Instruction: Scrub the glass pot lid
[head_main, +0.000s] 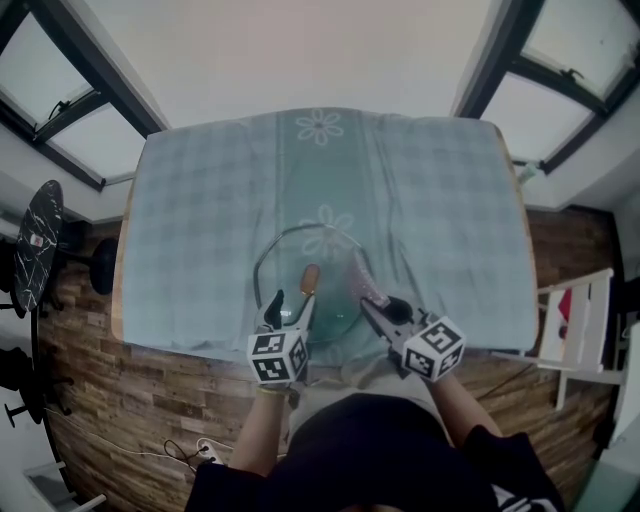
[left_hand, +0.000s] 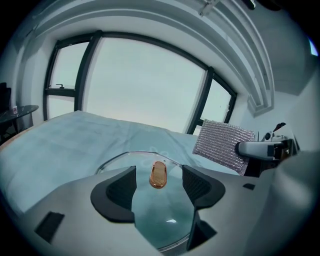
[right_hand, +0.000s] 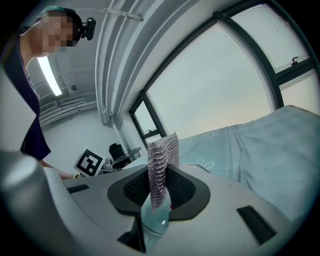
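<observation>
Blue-green cloth covered the whole bench, and it looked soft and loose. The glass lid lay flat on it, close to the near edge, right in front of the person.

The left tongs stood wide open over the near side of the lid and gripped nothing. The right tongs were closed on a silver mesh scrub pad, which stood up between them, just beside the right side of the lid.

Nothing held the lid down. If the pad pushed hard, the lid would likely slide, or tip up on its rim. A push toward the person could send it off the near edge, and glass breaks. The cloth could also bunch up and drag along under it. The pad was held by a thin part, so it might slip out.

Behind the lid, and to both sides, the cloth was bare, so there was lots of room to move that way. The near side had very little. The small brown knob stuck up in the middle, and the pad could catch on it.
</observation>
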